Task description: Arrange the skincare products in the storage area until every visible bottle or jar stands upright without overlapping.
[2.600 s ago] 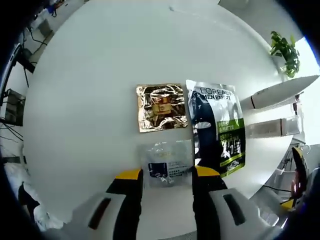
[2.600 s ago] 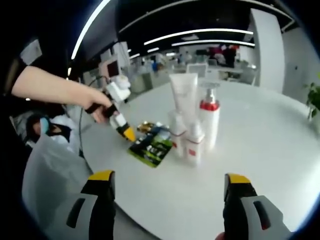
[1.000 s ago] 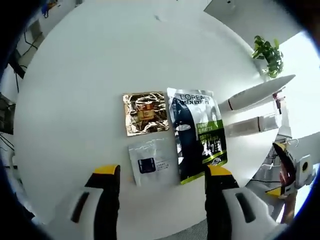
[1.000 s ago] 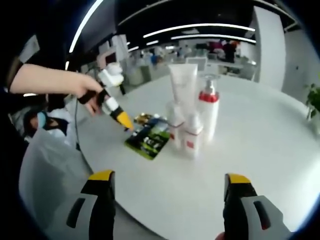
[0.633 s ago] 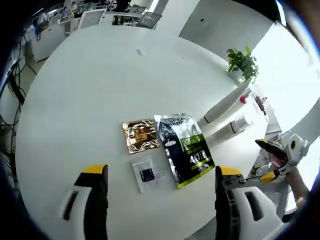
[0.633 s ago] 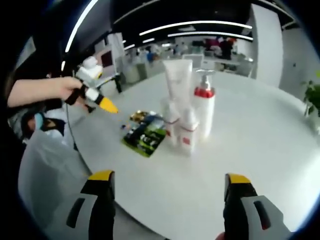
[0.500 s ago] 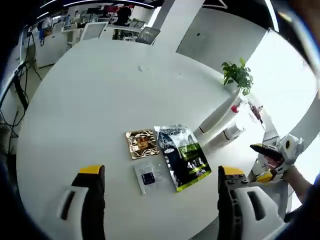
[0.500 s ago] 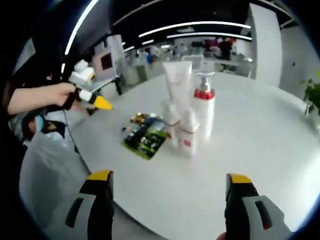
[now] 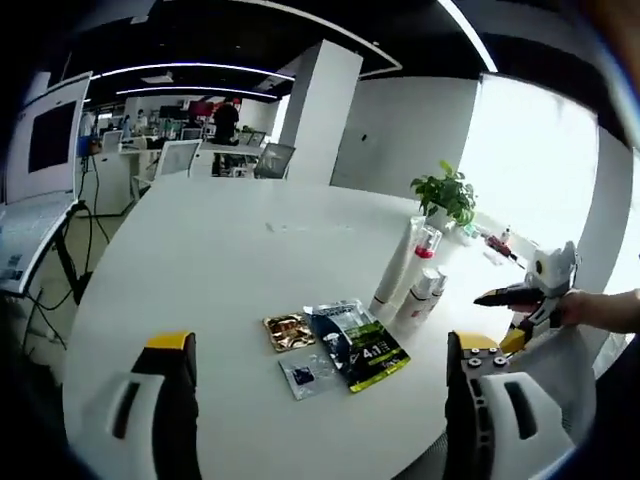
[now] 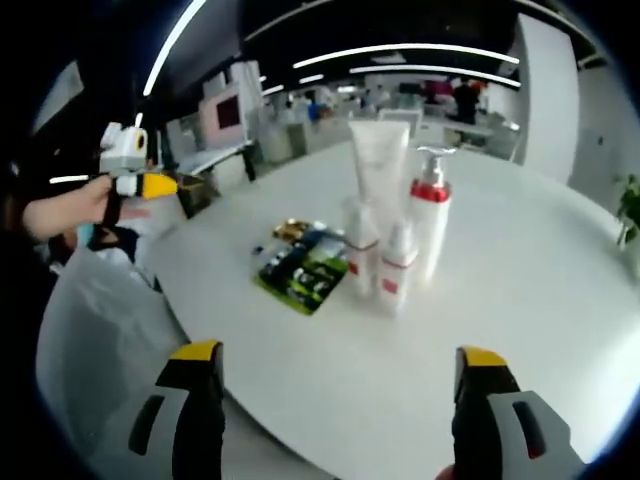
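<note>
The left hand-held gripper [image 9: 318, 375] is spread wide and holds nothing, raised above the near edge of the round white tabletop [image 9: 220, 260]. The right hand-held gripper [image 10: 340, 390] is likewise wide open and empty, off the tabletop's rim.

Near the middle stand four skincare items close together: a tall white tube [image 10: 378, 165], a pump bottle [image 10: 431, 225] with a red collar, and two small bottles [image 10: 380, 262] in front, all upright. Just beside them lie three flat packets: a black-and-green sachet [image 9: 358, 345], a gold foil sachet [image 9: 288, 331] and a clear sachet [image 9: 308, 373].

A potted plant [image 9: 446, 195] stands at the far edge. Much bare tabletop lies around the group.
</note>
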`<state>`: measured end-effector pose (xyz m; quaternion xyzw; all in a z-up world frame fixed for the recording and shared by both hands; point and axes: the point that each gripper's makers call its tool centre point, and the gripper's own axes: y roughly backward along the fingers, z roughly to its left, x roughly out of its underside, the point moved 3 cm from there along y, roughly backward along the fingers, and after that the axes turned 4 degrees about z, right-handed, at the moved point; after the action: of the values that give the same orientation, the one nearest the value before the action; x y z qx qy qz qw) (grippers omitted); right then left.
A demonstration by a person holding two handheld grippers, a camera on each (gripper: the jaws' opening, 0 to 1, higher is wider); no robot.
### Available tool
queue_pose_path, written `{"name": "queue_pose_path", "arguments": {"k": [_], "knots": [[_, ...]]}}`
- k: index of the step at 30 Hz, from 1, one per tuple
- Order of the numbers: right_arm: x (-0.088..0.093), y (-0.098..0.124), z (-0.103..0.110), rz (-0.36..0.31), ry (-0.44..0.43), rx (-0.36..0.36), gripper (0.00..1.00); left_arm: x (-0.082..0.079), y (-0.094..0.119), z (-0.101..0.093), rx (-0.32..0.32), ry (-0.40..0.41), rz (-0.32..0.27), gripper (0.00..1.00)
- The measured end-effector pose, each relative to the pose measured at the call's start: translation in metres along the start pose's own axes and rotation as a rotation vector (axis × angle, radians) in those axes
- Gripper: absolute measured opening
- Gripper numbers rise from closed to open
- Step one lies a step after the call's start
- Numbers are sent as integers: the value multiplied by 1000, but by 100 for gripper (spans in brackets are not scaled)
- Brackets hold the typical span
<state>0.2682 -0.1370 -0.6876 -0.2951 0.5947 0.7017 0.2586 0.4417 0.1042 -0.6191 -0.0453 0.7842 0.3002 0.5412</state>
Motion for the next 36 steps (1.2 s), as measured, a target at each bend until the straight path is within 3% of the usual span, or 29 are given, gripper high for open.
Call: {"name": "queue_pose_path", "arguments": {"k": [5,12,14,16,19,23,24,26,36], "knots": [[-1,2,-5,-17,-39,11,99,7,12,-2,-42,-127,12,99],[1,1,-4,-5,-38,14,99,30,15,1,-55,-113,12,99],[2,0,-3,4,-30,15,99,40,17,3,-49,-97,67,99],[3,0,-3,13,-26,15,99,26,18,5,-69,-95,1,99],[5,-1,-3,26,-22,16,99,24,20,2,-79,-98,15,96],[5,-1,-4,28,-15,23,99,22,20,-6,-70,-111,-12,96],[5,-1,-4,29,-14,24,99,23,19,-4,-81,-157,-8,96],[5,-1,-4,30,-16,24,99,27,17,-3,-85,-155,19,95],[5,0,-7,21,-35,32,99,31,14,-10,-62,-209,41,95]]}}
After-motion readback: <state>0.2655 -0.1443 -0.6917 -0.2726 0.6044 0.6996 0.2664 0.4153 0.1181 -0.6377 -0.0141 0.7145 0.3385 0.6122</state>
